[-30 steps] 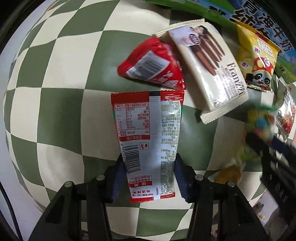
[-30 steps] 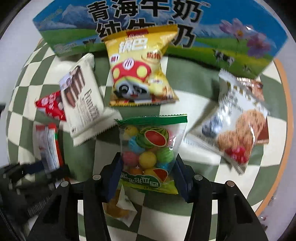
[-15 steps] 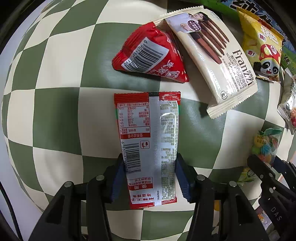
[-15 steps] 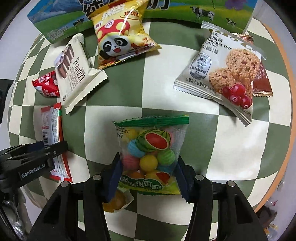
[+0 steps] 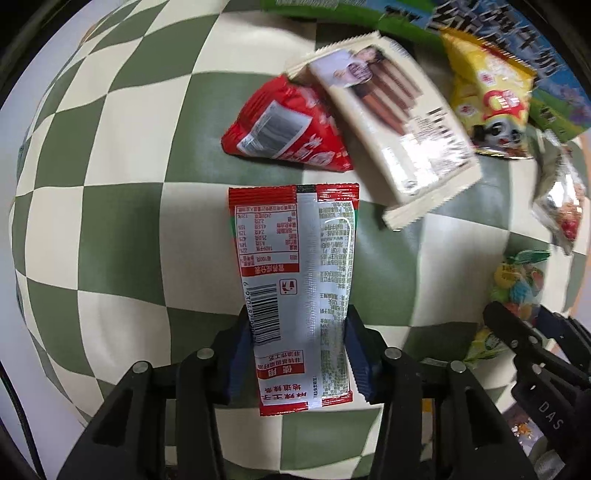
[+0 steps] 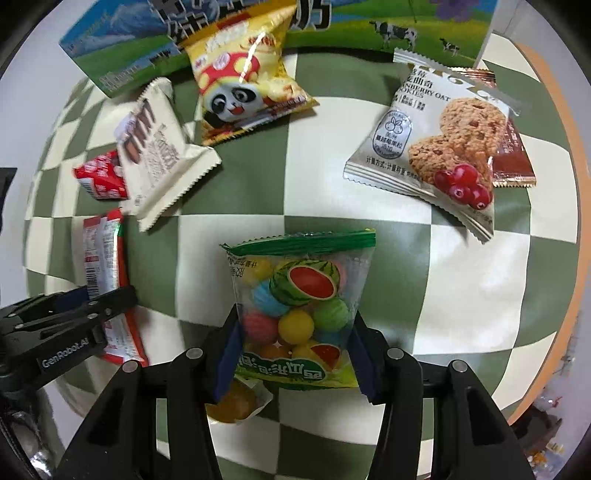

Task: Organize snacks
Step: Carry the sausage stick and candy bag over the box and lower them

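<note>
My left gripper (image 5: 297,350) is shut on a red and silver sachet (image 5: 295,266), held above the green and cream checkered table (image 5: 110,221). My right gripper (image 6: 293,350) is shut on a clear bag of watermelon gum balls (image 6: 299,295). The sachet (image 6: 105,258) and left gripper (image 6: 62,325) show at the left of the right wrist view. The right gripper (image 5: 532,339) and gum bag (image 5: 521,284) show at the right of the left wrist view.
On the table lie a red triangular packet (image 5: 288,129), a cream Franzzi biscuit pack (image 5: 395,122), a yellow panda snack bag (image 6: 243,74), a cranberry oat cookie pack (image 6: 436,147) over a brown packet (image 6: 513,155), and a small orange sweet (image 6: 232,402). A milk carton box (image 6: 388,22) stands behind.
Both grippers keep their packets. The right view has drawn closer to the table, the snacks looming larger; the left view shifted slightly, the lying snacks sliding right and blurring.
</note>
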The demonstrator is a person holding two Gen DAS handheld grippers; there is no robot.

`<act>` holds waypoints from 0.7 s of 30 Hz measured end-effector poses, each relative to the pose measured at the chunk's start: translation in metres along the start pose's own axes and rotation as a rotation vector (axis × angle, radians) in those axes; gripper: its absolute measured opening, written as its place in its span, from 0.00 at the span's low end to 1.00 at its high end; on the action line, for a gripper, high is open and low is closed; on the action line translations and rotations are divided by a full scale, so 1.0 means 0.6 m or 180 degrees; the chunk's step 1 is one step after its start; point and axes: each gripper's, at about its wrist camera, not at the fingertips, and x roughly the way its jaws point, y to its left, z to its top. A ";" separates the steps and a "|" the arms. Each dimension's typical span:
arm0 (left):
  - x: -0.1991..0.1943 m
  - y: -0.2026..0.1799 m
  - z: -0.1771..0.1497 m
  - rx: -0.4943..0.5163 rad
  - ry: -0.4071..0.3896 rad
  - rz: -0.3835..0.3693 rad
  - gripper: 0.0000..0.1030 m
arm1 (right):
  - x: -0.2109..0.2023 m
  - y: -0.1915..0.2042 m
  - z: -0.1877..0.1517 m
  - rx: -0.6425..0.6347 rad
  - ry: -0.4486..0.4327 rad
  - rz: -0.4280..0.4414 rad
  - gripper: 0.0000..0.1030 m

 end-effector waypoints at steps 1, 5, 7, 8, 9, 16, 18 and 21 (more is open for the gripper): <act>-0.012 -0.004 -0.002 0.0013 -0.0031 -0.0020 0.43 | -0.010 0.002 -0.001 -0.0002 -0.0017 0.0057 0.53; -0.068 -0.021 -0.003 0.0084 -0.0143 -0.0197 0.43 | -0.049 0.006 -0.003 0.0028 -0.0067 0.0346 0.53; -0.105 -0.030 0.005 0.0108 -0.0219 -0.0336 0.43 | -0.075 0.007 0.003 0.0038 -0.0103 0.0497 0.53; -0.123 -0.034 0.011 0.0119 -0.0263 -0.0387 0.43 | -0.094 0.008 0.008 0.0036 -0.0142 0.0558 0.53; -0.151 -0.041 0.023 0.0149 -0.0334 -0.0470 0.43 | -0.118 0.007 0.018 0.0039 -0.0210 0.0639 0.53; -0.304 -0.075 0.129 0.0402 -0.0788 -0.0703 0.43 | -0.262 -0.006 0.126 0.0086 -0.0706 0.1014 0.53; -0.336 -0.083 0.171 0.0465 -0.0846 -0.0696 0.43 | -0.286 -0.007 0.164 0.0090 -0.0800 0.1084 0.53; -0.358 -0.091 0.237 0.0553 -0.0843 -0.0606 0.43 | -0.306 0.000 0.233 0.0076 -0.0902 0.1107 0.53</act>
